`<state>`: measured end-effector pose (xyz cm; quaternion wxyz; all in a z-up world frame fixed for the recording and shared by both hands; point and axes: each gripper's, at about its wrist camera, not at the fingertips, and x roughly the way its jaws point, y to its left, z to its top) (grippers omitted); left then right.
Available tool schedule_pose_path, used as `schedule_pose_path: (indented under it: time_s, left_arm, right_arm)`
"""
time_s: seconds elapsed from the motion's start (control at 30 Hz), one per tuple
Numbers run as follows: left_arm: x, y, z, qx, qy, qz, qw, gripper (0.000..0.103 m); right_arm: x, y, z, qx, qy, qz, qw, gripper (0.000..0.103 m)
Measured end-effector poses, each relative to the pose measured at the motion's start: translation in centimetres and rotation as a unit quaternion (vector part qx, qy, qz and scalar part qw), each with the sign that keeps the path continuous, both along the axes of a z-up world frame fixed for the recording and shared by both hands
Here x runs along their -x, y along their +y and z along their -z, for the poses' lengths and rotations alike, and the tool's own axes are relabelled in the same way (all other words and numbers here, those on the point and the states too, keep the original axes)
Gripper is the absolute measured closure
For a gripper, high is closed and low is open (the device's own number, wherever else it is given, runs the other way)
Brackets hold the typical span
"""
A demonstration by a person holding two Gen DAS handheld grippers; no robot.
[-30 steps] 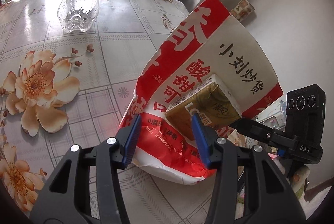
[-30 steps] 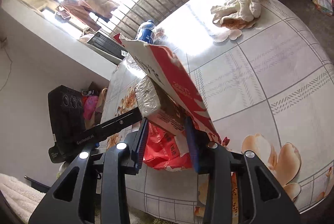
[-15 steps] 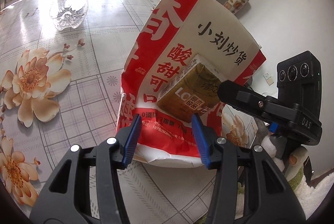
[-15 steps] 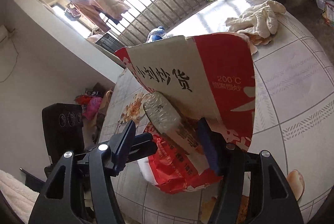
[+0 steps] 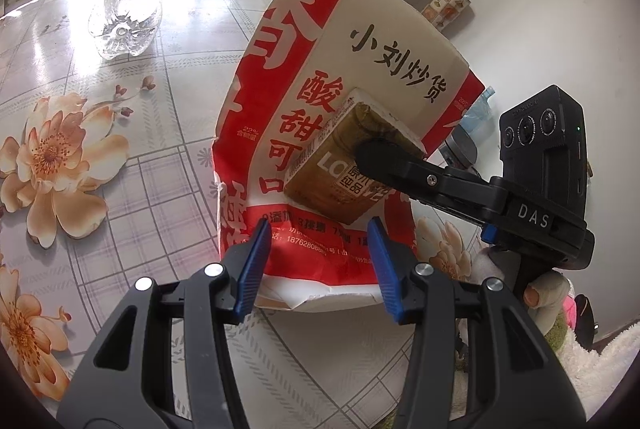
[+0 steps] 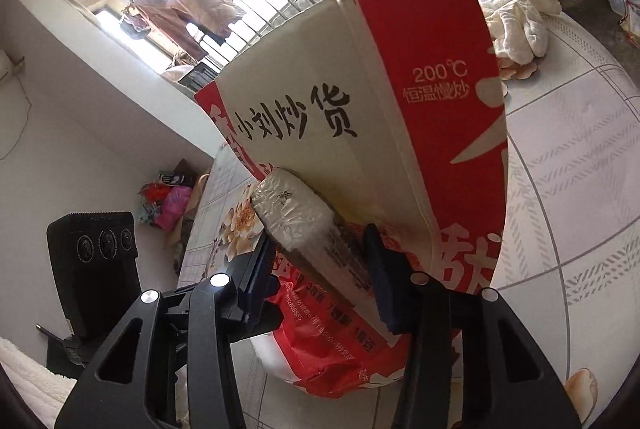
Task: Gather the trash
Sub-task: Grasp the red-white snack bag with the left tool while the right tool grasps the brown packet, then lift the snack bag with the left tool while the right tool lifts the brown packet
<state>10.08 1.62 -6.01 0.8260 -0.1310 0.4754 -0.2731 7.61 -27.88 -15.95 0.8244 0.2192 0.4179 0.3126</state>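
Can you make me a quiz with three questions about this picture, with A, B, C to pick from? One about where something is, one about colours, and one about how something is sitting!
1. Where is the drink carton?
A. Inside the bottle
B. Between the right gripper's fingers, against the paper bag
C. On the floor

2. What colours is the paper bag?
A. Red and white
B. Blue and green
C. All black

3. How is the clear bottle sitting?
A. Standing upright
B. Hanging from the window bars
C. Lying on its side on the table

Answers:
1 B: the drink carton sits between the closing jaws of the right gripper, pressed to the bag's printed side.
2 A: the paper bag has red panels and a white panel with black writing.
3 C: the clear bottle lies sideways on the flowered table.
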Motion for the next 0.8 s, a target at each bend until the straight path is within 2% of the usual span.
schedule_pose_path:
  time_s: [0.1,0.17,0.23,0.3,0.4,0.47,0.67,0.8]
  left_arm:
    - [0.6,-0.2,-0.9,-0.011,-0.033,0.008,0.9994,0.05]
    - [1.3,-0.9,-1.8,-0.046,-0.073,0.02,0.9961,0.036]
    - [2.1,-1.8,-2.3,-0.083,-0.107,0.032,0.9902,0.034]
    - [2.3,-2.5,-2.3,-0.112,-0.124,0.045,0.9849,0.034]
    - [2.0,-2.7,-1.7,-0.119,-0.117,0.047,0.9848,0.034]
    - [1.5,-2.4,-1.3,-0.11,-0.107,0.046,0.9871,0.034]
    - [-0.2,-2.7,-1.8,-0.098,-0.108,0.06,0.9875,0.034]
    - [-1.3,-3.4,-2.3,-0.102,-0.11,0.076,0.9858,0.034]
  right_arm:
    - [0.4,-0.3,0.1,-0.018,0.011,-0.01,1.0,0.063]
    - [0.3,-0.4,0.3,-0.028,0.024,-0.015,0.999,0.063]
    - [0.1,-0.6,0.5,-0.045,0.041,-0.021,0.998,0.063]
    - [-0.2,-0.7,0.7,-0.062,0.058,-0.032,0.996,0.063]
    - [-0.7,-1.0,0.8,-0.05,0.071,-0.026,0.996,0.06]
    - [-0.6,-1.7,0.5,-0.045,0.069,-0.011,0.997,0.05]
    - [1.0,-3.9,0.4,-0.044,0.064,0.022,0.997,0.048]
    - [2.7,-5.2,-0.4,-0.047,0.034,0.041,0.997,0.048]
